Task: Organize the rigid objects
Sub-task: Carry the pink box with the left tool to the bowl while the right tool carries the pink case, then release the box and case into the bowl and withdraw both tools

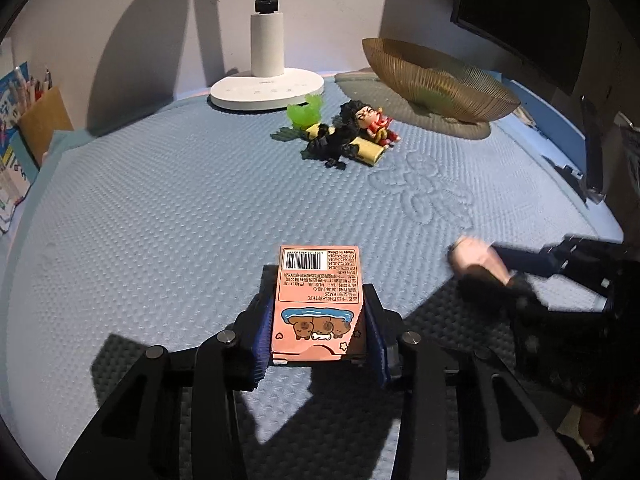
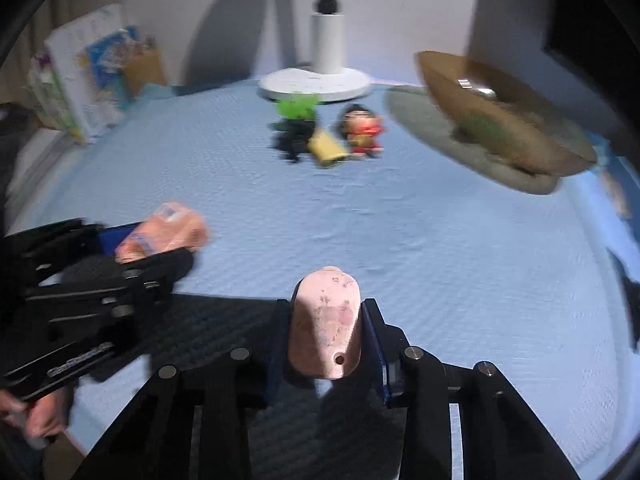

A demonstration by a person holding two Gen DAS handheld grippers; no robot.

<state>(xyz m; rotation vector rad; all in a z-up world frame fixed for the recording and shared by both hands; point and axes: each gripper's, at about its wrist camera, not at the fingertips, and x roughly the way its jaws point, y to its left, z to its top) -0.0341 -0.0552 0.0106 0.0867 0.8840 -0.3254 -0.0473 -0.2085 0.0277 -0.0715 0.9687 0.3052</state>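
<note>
My left gripper (image 1: pixel 318 328) is shut on a pink printed box (image 1: pixel 318 300) with a barcode, held above the blue mat. It also shows in the right wrist view (image 2: pixel 160 236), blurred. My right gripper (image 2: pixel 326 340) is shut on a pale pink rounded toy (image 2: pixel 326 324), seen blurred at the right of the left wrist view (image 1: pixel 476 258). A golden ribbed bowl (image 1: pixel 436 80) sits at the back right. A red-clad figurine (image 1: pixel 374 120), a black toy (image 1: pixel 332 142), a yellow block (image 1: pixel 366 152) and a green toy (image 1: pixel 306 114) lie clustered near the lamp.
A white lamp base (image 1: pixel 266 88) stands at the back centre. A dark monitor (image 1: pixel 528 12) is at the far right. Books and a pencil holder (image 1: pixel 40 120) stand at the left edge. The bowl rests on a grey mat (image 1: pixel 400 108).
</note>
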